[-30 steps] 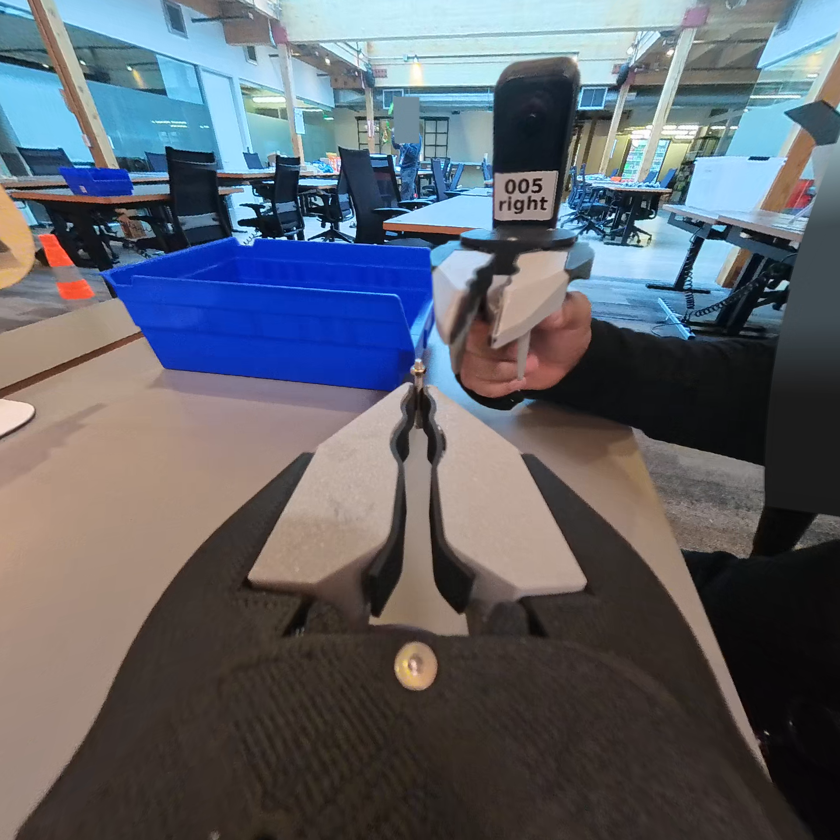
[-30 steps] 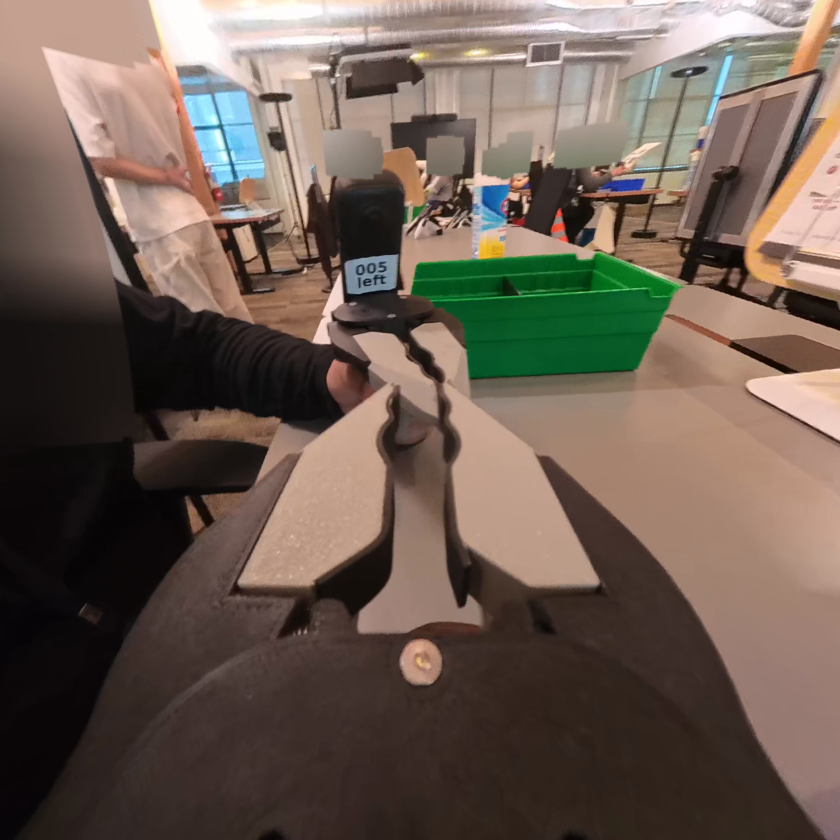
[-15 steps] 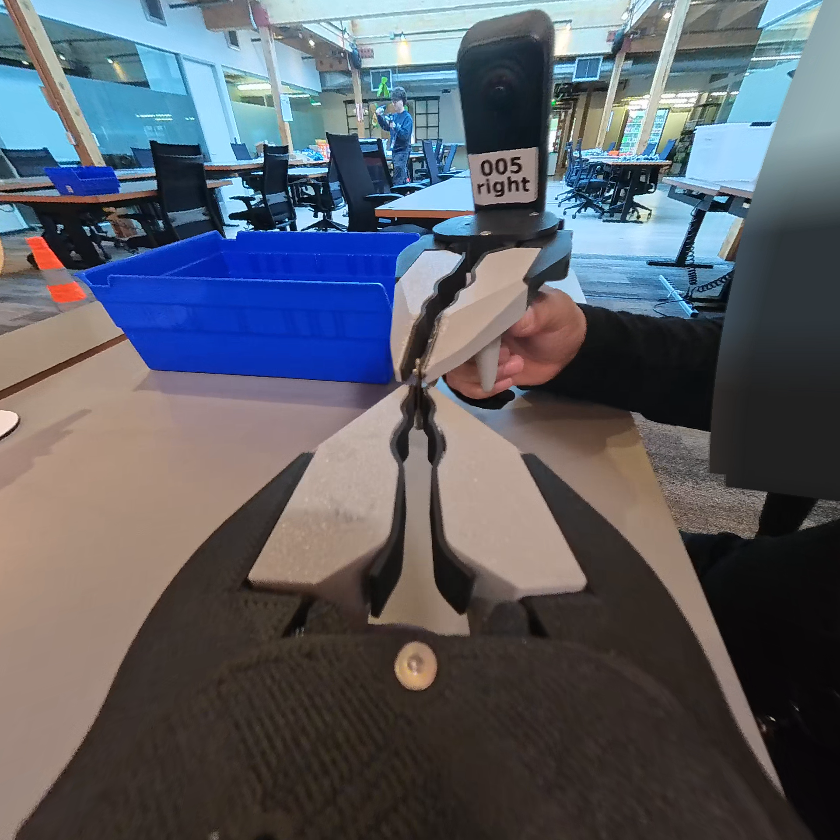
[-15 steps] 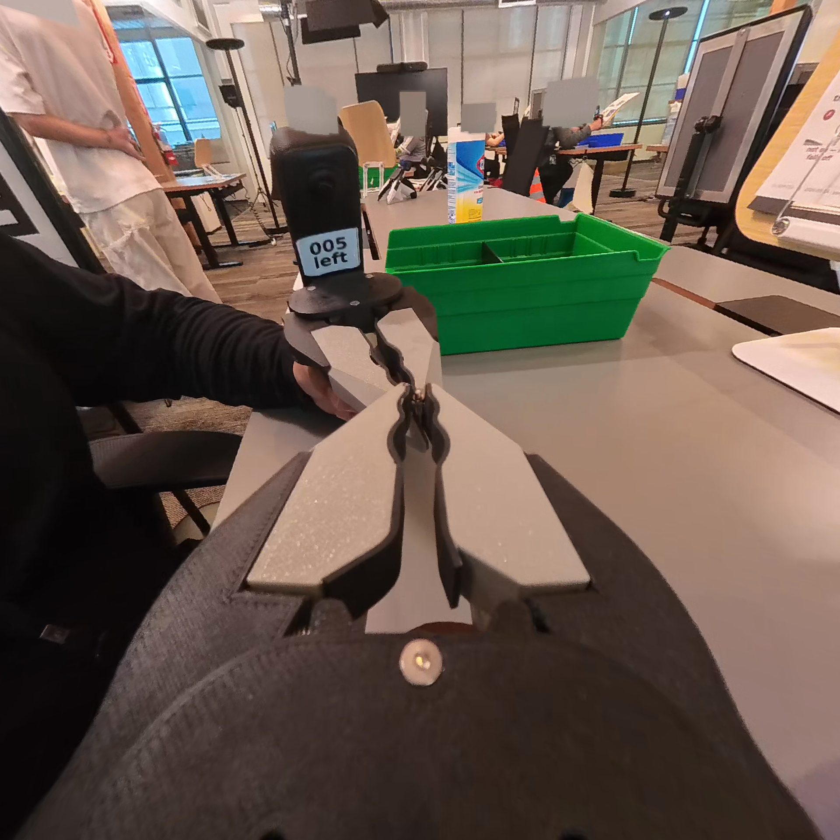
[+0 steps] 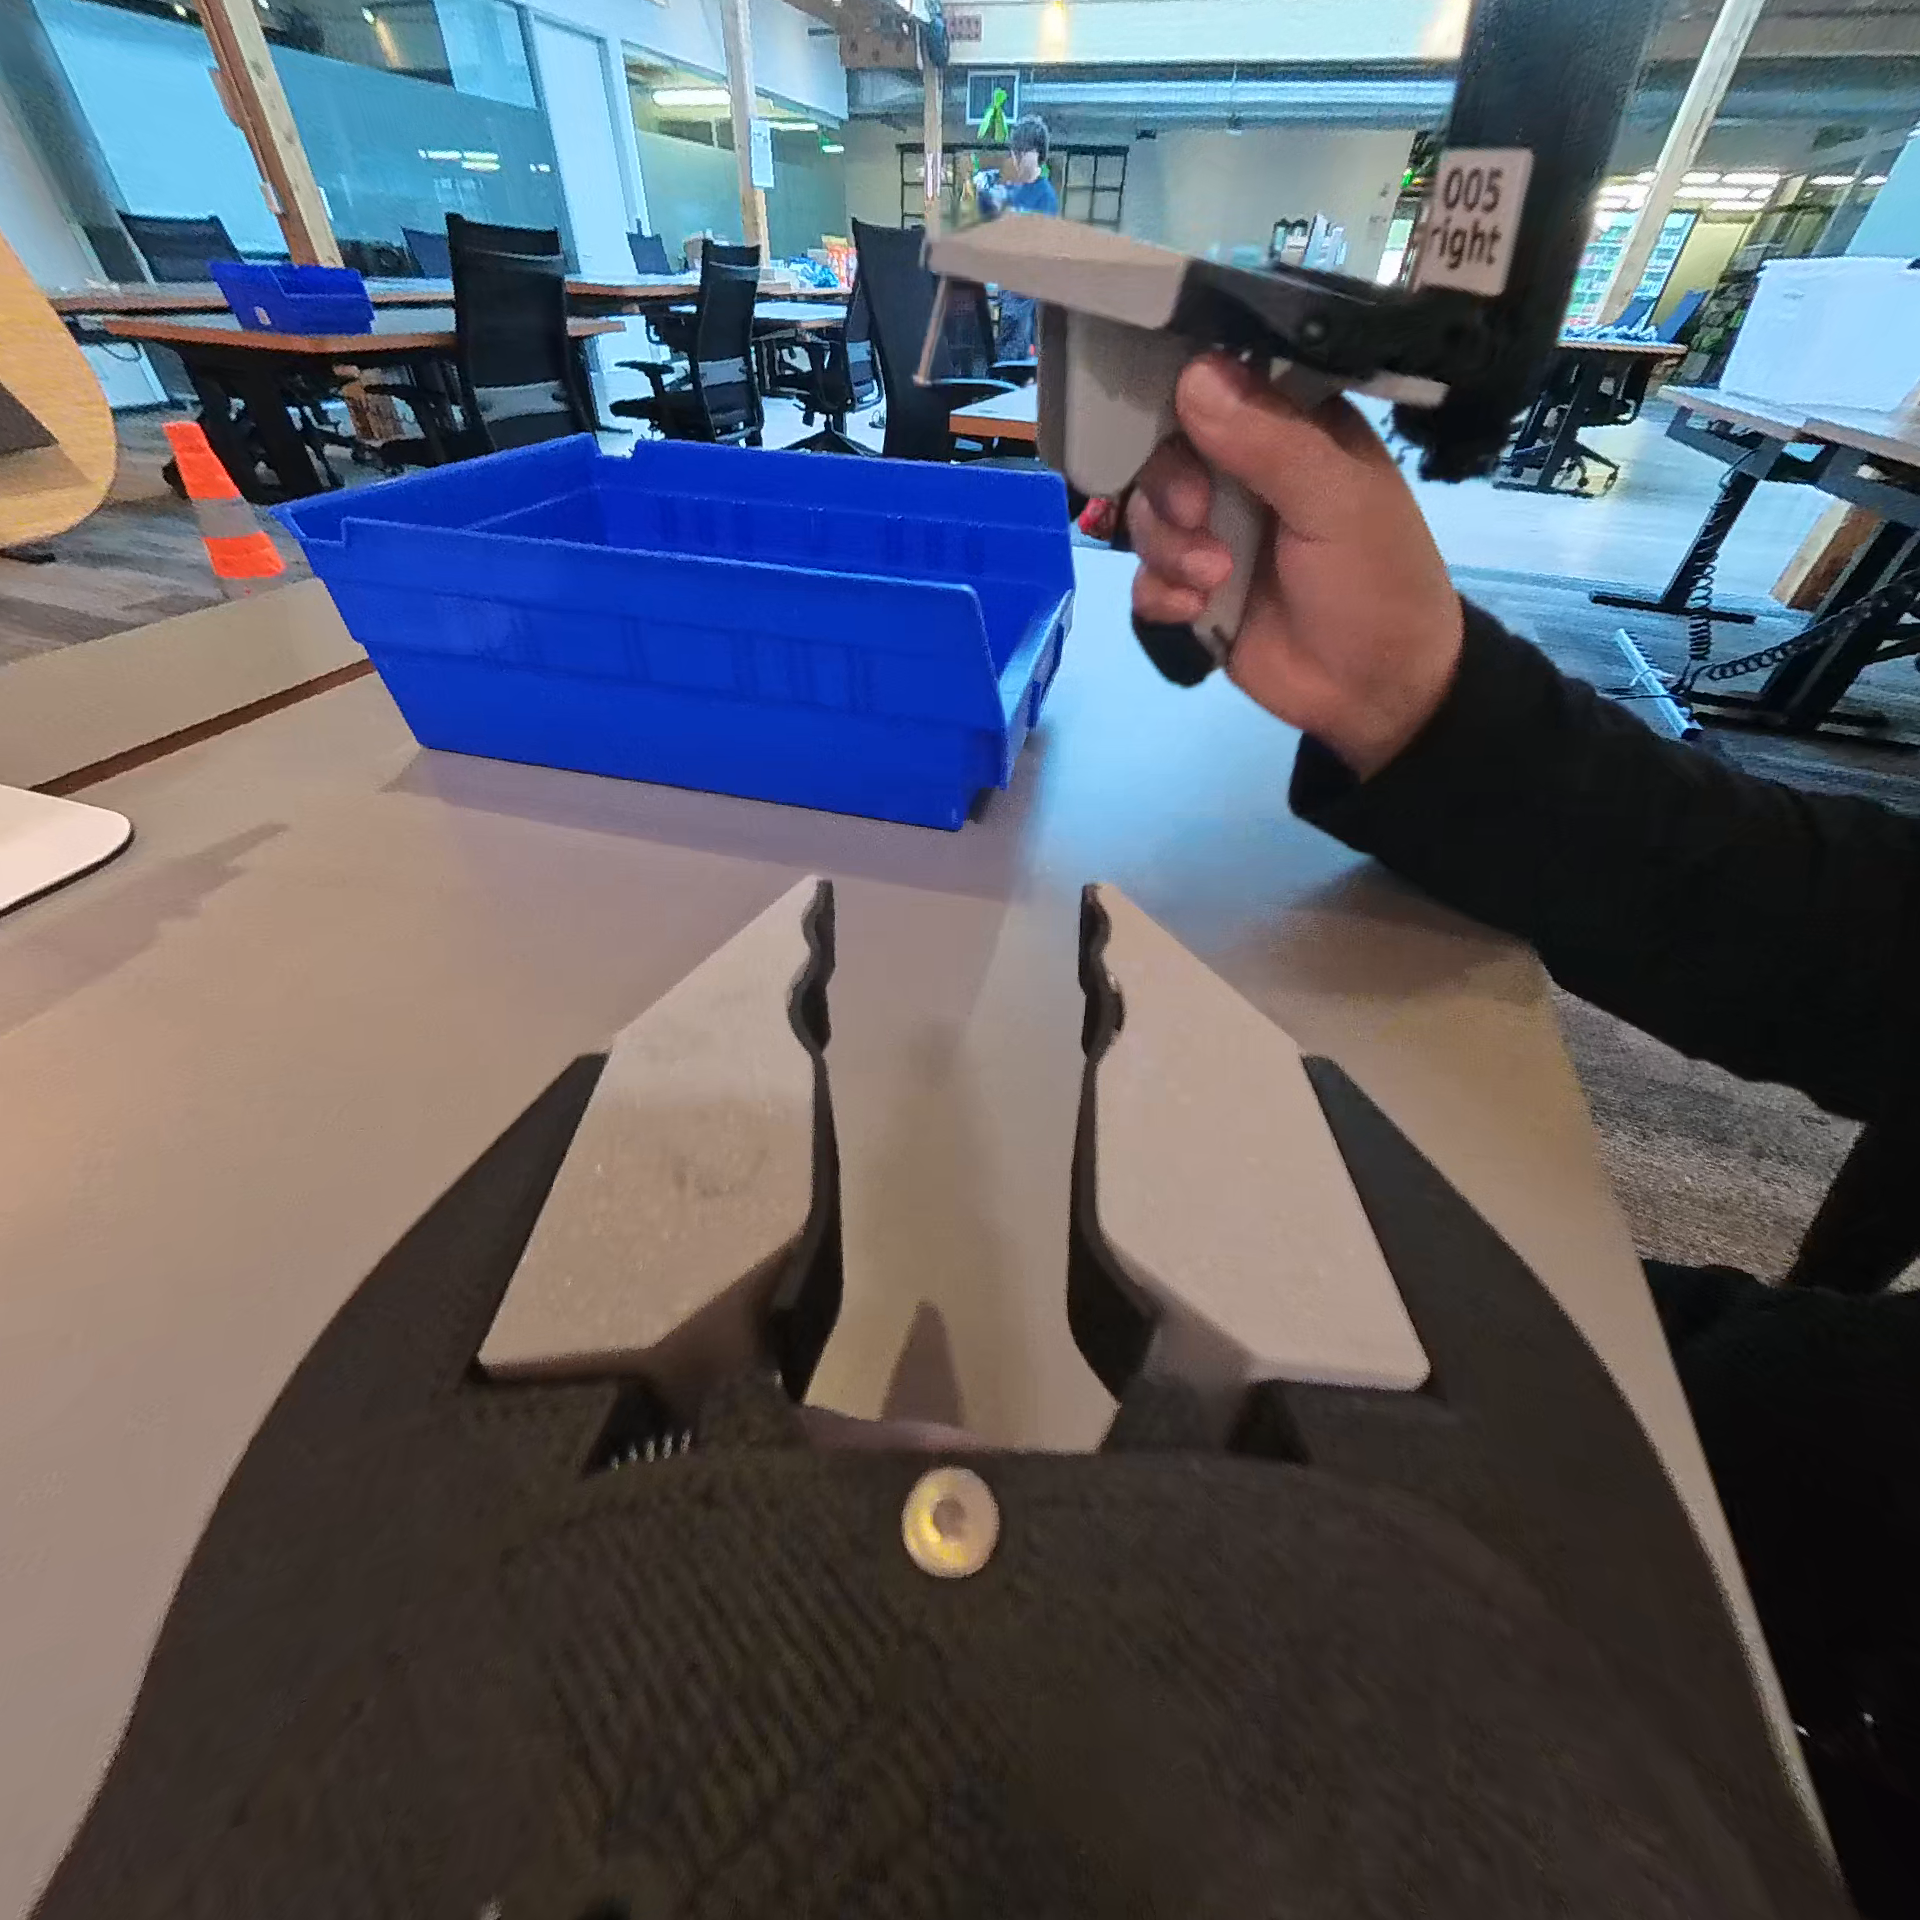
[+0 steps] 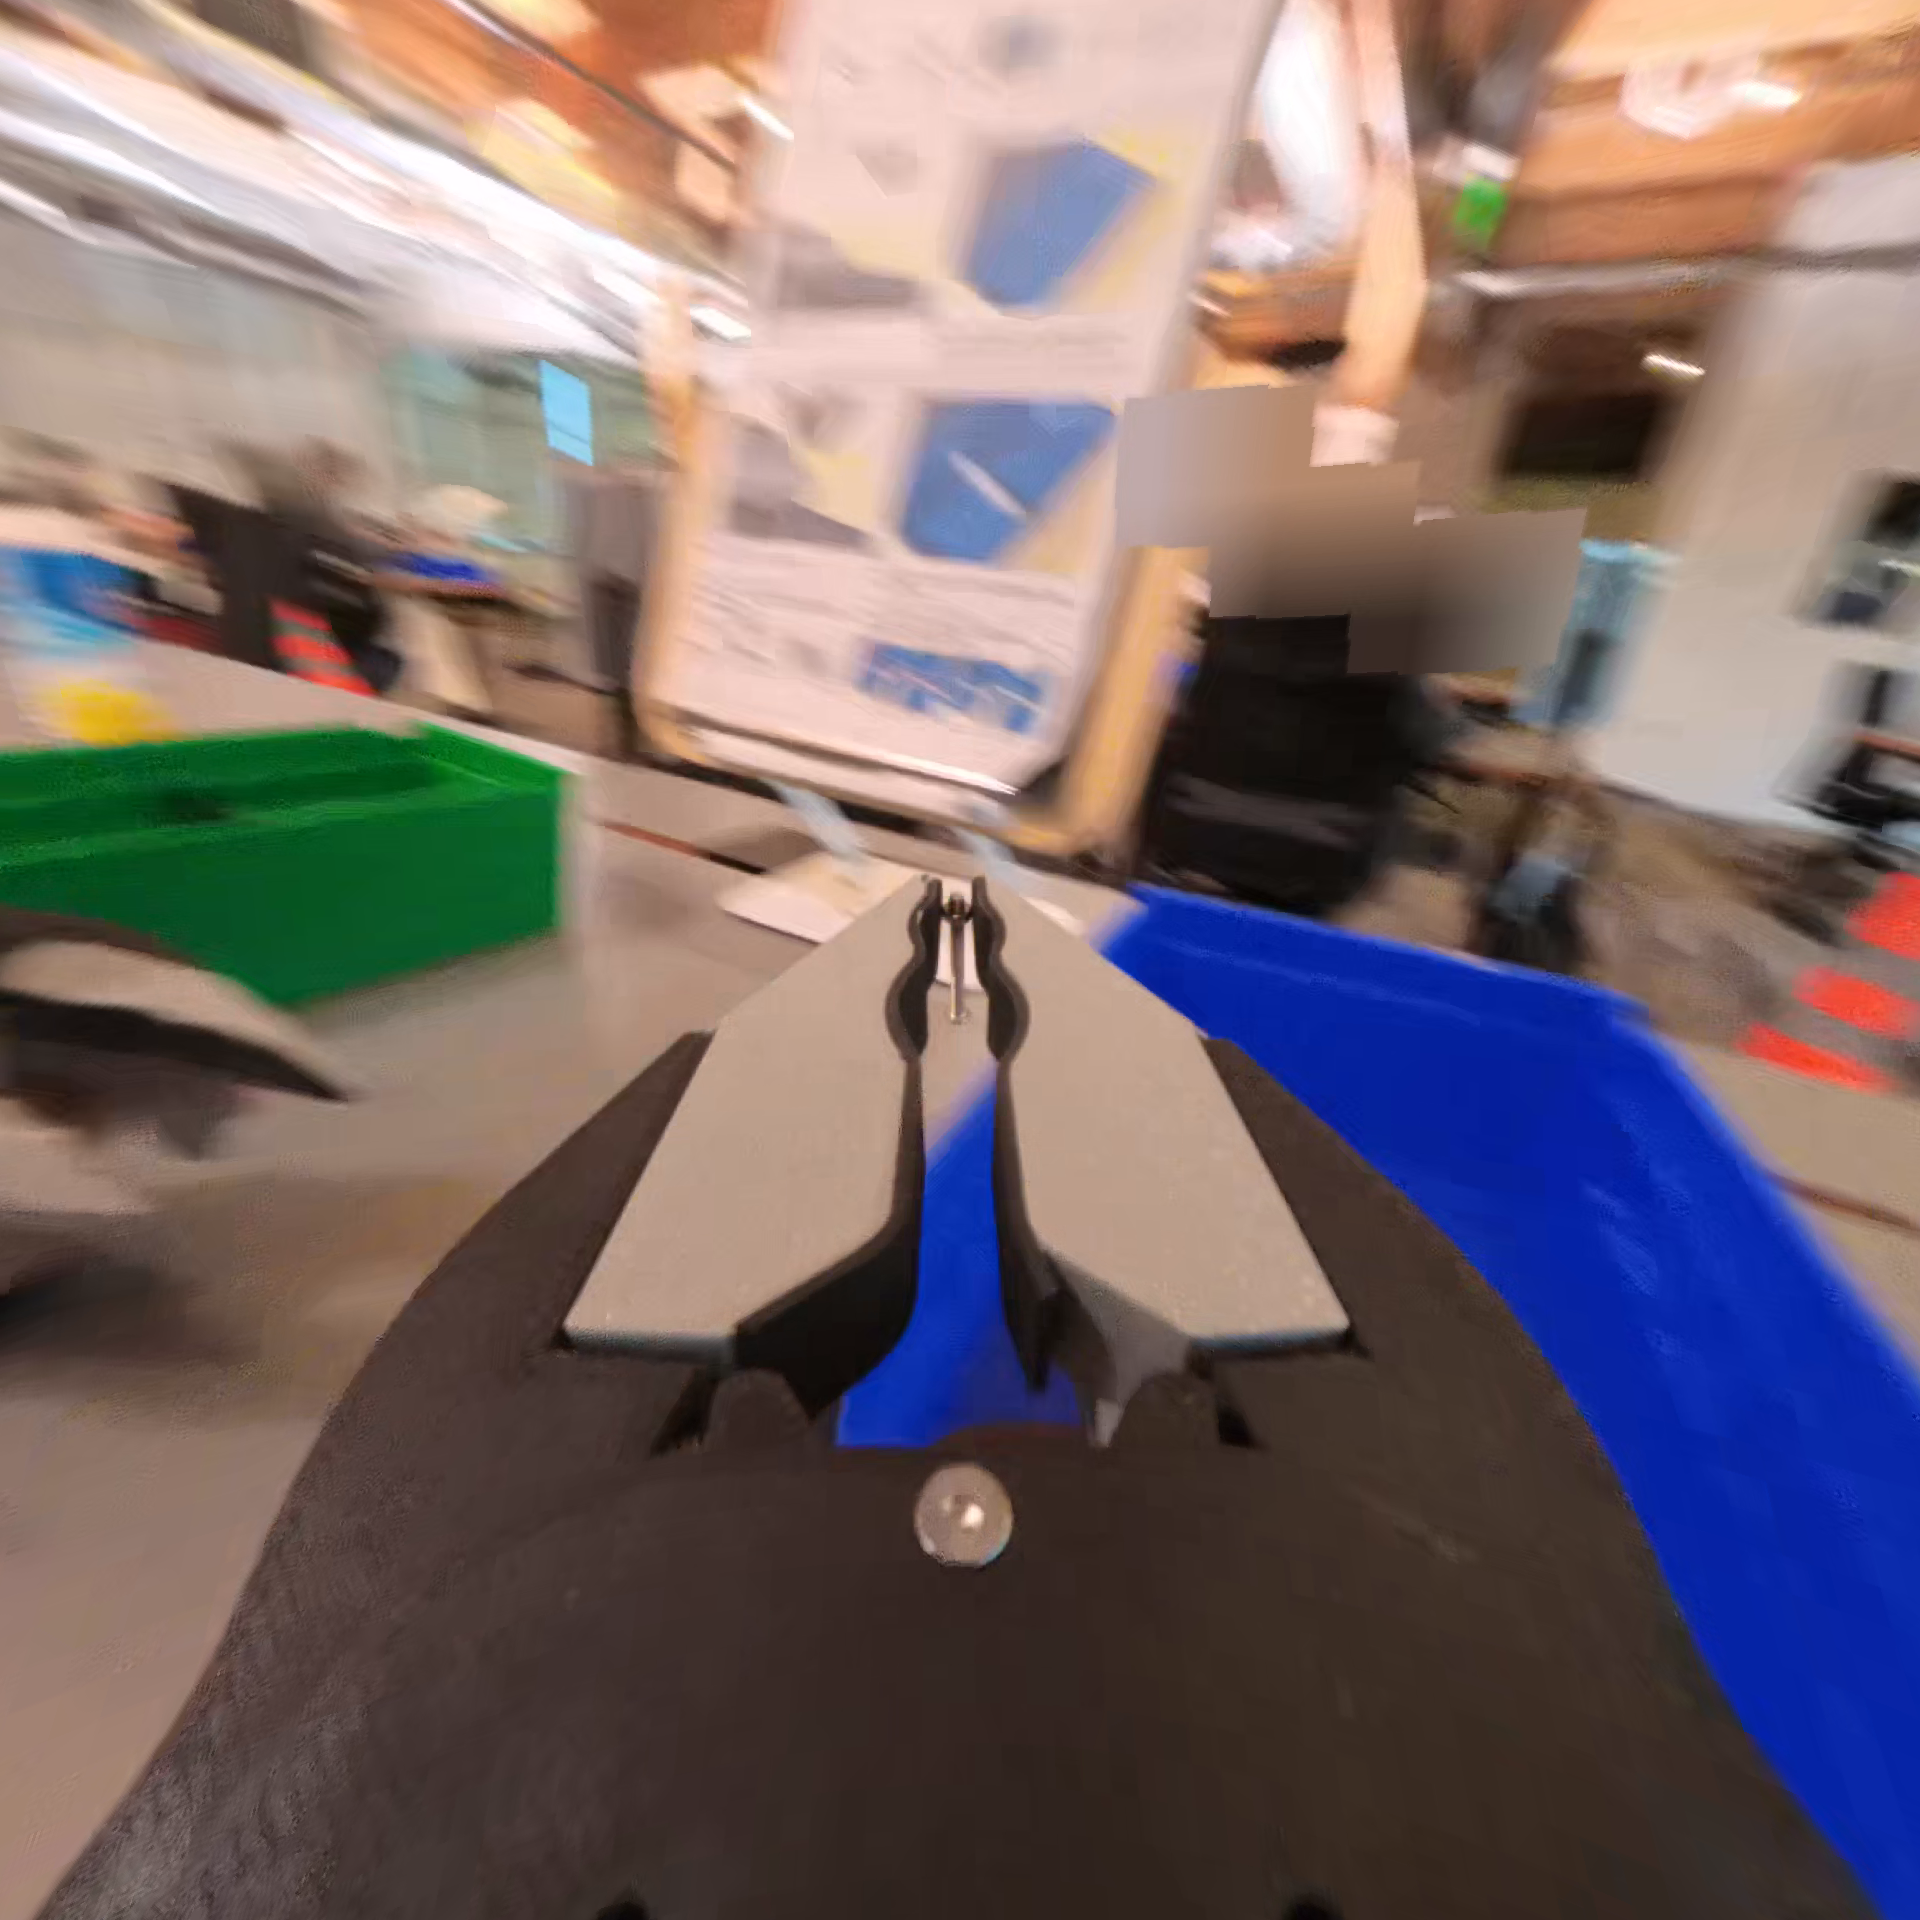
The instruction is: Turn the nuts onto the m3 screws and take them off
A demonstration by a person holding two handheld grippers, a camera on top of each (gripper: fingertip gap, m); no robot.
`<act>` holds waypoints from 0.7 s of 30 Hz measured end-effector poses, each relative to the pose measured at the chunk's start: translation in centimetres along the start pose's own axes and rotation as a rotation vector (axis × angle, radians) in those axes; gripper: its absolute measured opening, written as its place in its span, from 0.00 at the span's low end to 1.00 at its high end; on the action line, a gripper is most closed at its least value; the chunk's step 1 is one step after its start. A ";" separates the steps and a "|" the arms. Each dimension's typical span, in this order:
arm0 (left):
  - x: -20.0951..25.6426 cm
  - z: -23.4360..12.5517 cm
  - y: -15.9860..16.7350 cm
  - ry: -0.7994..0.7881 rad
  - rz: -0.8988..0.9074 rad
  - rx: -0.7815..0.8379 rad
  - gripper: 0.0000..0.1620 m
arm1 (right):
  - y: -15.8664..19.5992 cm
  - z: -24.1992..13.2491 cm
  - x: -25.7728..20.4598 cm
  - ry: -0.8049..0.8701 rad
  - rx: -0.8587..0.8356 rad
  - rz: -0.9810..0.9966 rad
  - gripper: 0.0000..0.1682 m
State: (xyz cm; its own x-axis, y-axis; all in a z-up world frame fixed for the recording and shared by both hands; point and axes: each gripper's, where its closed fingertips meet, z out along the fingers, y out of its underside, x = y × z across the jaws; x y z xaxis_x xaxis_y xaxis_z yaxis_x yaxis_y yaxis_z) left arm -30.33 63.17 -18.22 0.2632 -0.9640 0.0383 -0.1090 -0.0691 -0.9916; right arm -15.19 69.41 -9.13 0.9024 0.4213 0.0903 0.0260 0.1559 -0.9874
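Right gripper [image 6: 951,902] pinches an M3 screw [image 6: 954,961] above the blue bin [image 6: 1455,1195], view blurred; left gripper [image 5: 951,914] wide apart, empty.

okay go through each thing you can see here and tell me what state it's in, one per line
left gripper: open, fingers apart, holding nothing.
right gripper: shut on the screw, raised above the table.
screw: pinched at the fingertips, hanging down.
blue bin: upright on the table, open-topped; contents not visible.
green bin: upright on the table, blurred.
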 end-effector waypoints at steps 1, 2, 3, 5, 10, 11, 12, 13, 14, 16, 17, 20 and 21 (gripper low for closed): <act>-0.1 0.1 0.2 -0.002 -0.007 -0.009 0.28 | 1.2 -0.3 2.4 0.096 -0.069 -0.020 0.01; -0.1 0.1 0.2 -0.002 -0.011 -0.013 0.28 | 2.7 -0.5 4.1 0.149 -0.147 -0.023 0.01; -0.1 0.1 0.2 0.000 -0.013 -0.012 0.28 | 4.5 -0.5 5.0 0.168 -0.235 -0.009 0.01; -0.1 0.1 0.2 -0.001 -0.011 -0.010 0.28 | 8.0 -0.4 5.8 0.175 -0.404 0.028 0.01; -0.1 0.1 0.2 -0.005 -0.005 -0.011 0.28 | 8.4 -0.1 6.0 0.210 -0.422 -0.006 0.16; -0.1 0.0 0.1 -0.004 -0.006 -0.010 0.28 | 7.5 -0.2 6.3 0.231 -0.380 -0.020 0.16; -0.1 0.0 0.1 -0.004 -0.007 -0.009 0.28 | 6.6 -0.4 6.4 0.244 -0.334 -0.025 0.16; -0.1 0.0 0.1 -0.002 -0.009 -0.011 0.28 | 5.7 -0.5 6.4 0.242 -0.285 -0.023 0.16; 0.0 0.1 0.2 -0.001 -0.010 -0.014 0.28 | 4.7 -0.6 6.1 0.230 -0.230 -0.017 0.16; 0.0 0.1 0.3 0.004 -0.008 -0.022 0.28 | 2.7 -0.8 4.7 0.162 -0.119 -0.014 0.15; 0.1 0.2 0.4 0.006 -0.007 -0.024 0.28 | 1.7 -0.8 3.7 0.116 -0.063 -0.022 0.16; 0.1 0.2 0.4 0.007 -0.004 -0.027 0.27 | -0.8 -1.2 -1.0 -0.097 0.072 -0.062 0.16; 0.1 0.2 0.4 0.007 -0.007 -0.027 0.27 | -1.5 -1.4 -2.8 -0.171 0.112 -0.084 0.16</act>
State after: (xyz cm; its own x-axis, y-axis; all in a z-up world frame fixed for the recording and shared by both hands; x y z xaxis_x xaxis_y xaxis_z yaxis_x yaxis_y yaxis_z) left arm -30.15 63.09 -18.67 0.2570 -0.9653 0.0466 -0.1332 -0.0832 -0.9876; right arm -17.14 66.75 -8.11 0.8125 0.5469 0.2016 0.0414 0.2908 -0.9559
